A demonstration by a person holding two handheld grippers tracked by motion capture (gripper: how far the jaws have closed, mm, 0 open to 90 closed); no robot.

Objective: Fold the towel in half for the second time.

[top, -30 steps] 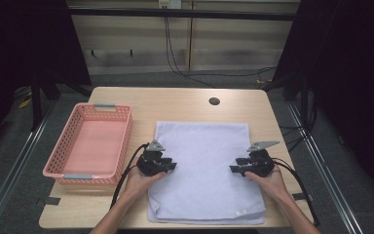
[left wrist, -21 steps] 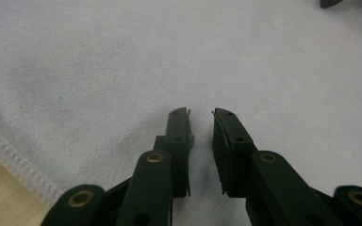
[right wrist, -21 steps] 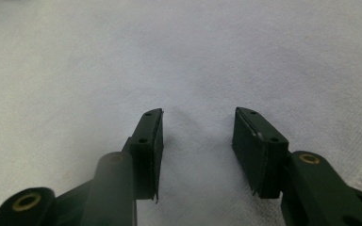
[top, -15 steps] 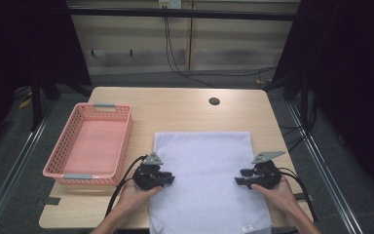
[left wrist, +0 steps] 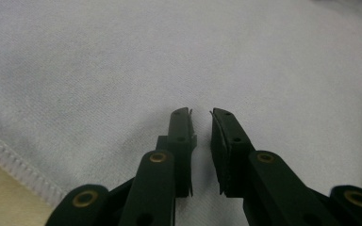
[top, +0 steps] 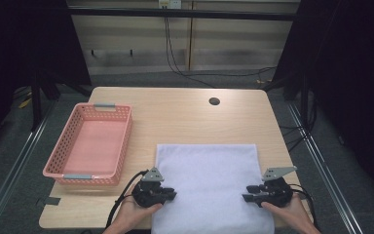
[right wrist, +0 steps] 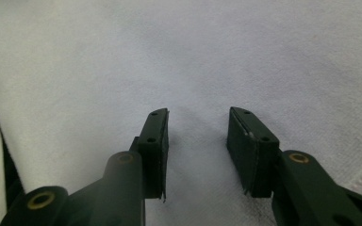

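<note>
A white towel [top: 207,180] lies flat on the wooden table [top: 175,117], its near edge running past the table's front. My left gripper [top: 173,195] rests over the towel's left edge, pointing right. My right gripper [top: 246,193] sits over the right edge, pointing left. In the left gripper view the jaws [left wrist: 200,113] stand a narrow gap apart above the towel [left wrist: 169,56], with nothing between them. In the right gripper view the jaws [right wrist: 198,113] are wider apart over the towel [right wrist: 193,56], also with nothing held.
An empty pink mesh basket [top: 90,146] stands on the table's left side. A round cable hole [top: 214,101] is near the back edge. Bare wood lies behind the towel. The towel's stitched hem [left wrist: 9,150] borders bare table at the lower left.
Both grippers and the towel have slid toward the person; the towel's far edge is now farther from the table's back.
</note>
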